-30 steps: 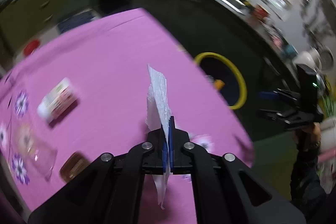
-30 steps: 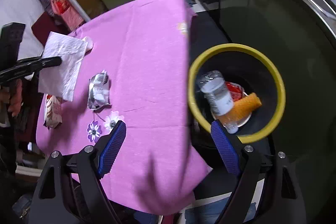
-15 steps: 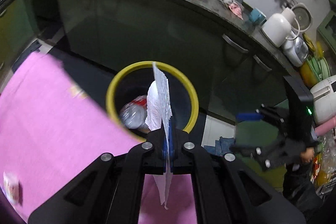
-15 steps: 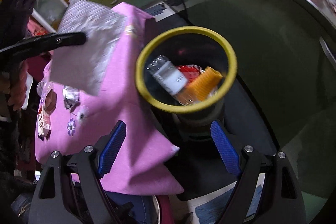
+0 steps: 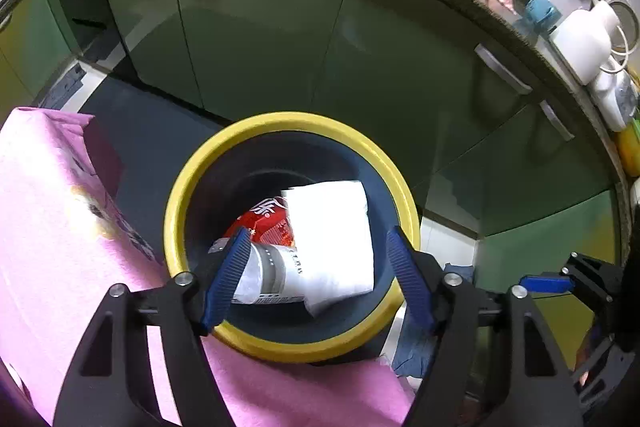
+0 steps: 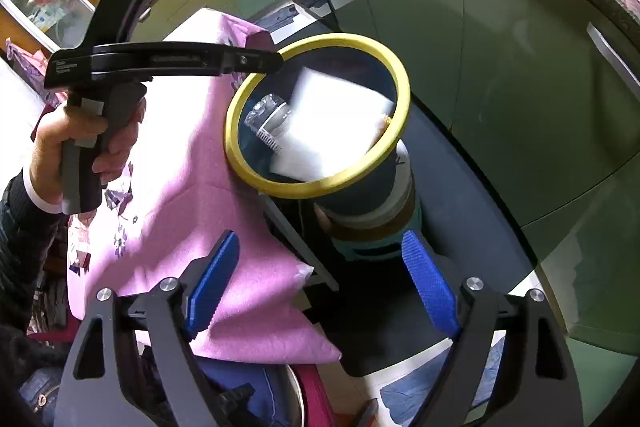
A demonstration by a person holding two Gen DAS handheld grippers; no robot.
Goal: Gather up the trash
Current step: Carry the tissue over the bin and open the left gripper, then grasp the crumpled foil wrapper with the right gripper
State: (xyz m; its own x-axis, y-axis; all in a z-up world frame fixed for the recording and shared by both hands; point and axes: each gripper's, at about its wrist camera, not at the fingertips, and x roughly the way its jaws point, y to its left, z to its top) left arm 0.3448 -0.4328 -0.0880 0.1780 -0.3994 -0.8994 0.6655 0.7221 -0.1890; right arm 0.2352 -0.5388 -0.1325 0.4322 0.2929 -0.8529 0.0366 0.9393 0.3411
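White napkin (image 5: 332, 243) lies in the yellow-rimmed bin (image 5: 224, 151), both grippers spread and empty.

The left gripper (image 5: 316, 279) hangs over the bin's mouth; inside lie the napkin, a clear plastic bottle (image 5: 268, 279) and a red wrapper (image 5: 266, 223). The right gripper (image 6: 320, 287) hovers near the pink tablecloth (image 6: 240, 291) corner, just left of the bin.

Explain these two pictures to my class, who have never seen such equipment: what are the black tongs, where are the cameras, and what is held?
A person holds a black two-finger tool in each hand, with a camera looking along its blue-padded fingers. One picture is from the left gripper, one from the right gripper; the latter shows the left hand. Both grippers are open and hold nothing. Below is a yellow-rimmed dark bin beside the pink tablecloth, containing a white paper napkin, a clear plastic bottle and a red wrapper.
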